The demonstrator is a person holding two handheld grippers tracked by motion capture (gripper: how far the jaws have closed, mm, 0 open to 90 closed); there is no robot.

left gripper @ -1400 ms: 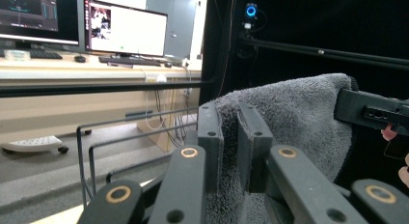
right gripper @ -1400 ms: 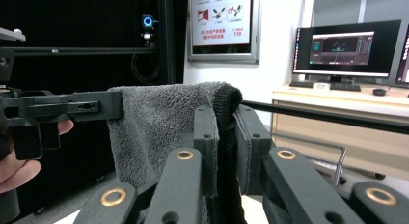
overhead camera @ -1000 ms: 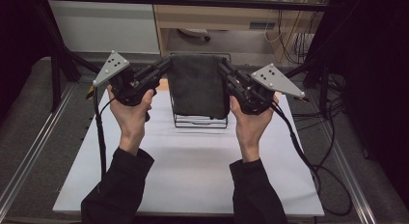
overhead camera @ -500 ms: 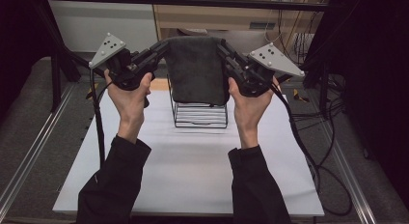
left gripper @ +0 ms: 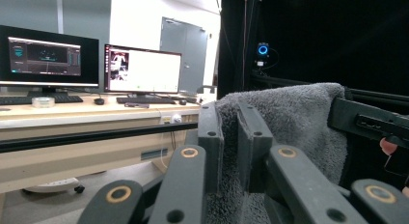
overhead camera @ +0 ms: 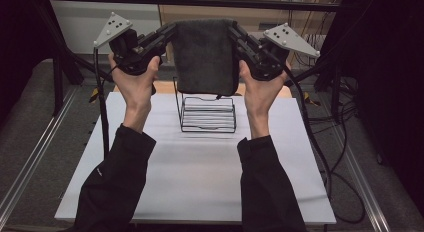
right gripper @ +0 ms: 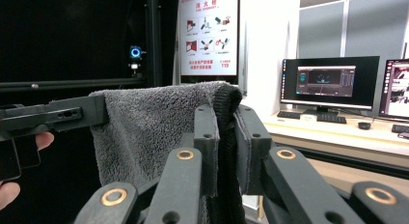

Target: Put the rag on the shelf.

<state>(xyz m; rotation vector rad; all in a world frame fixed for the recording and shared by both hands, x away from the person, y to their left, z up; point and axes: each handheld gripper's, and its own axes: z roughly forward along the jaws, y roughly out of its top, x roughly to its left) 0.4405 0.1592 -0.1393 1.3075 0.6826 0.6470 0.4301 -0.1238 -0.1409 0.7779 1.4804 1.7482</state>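
A dark grey towel [overhead camera: 205, 54] hangs folded in the air, held by its two top corners above a black wire rack [overhead camera: 207, 113]. My left gripper [overhead camera: 170, 32] is shut on the towel's upper left corner, my right gripper [overhead camera: 235, 32] on the upper right corner. In the left gripper view the towel [left gripper: 289, 118] is pinched between my jaws, with the left gripper [left gripper: 229, 132] closed on its edge and the other gripper's jaw at the far corner. In the right gripper view the right gripper [right gripper: 225, 132] clamps the towel [right gripper: 149, 122] at its thick folded edge.
The wire rack stands at the back middle of the white table [overhead camera: 200, 182]. A dark metal frame bar [overhead camera: 200, 1] runs overhead behind the towel. Cables [overhead camera: 320, 142] trail down the table's right side. Desks with monitors [left gripper: 142, 69] stand beyond the frame.
Both grippers have risen together, lifting the towel from in front of the rack to well above it. The towel's lower edge now hangs clear of the rack's top.
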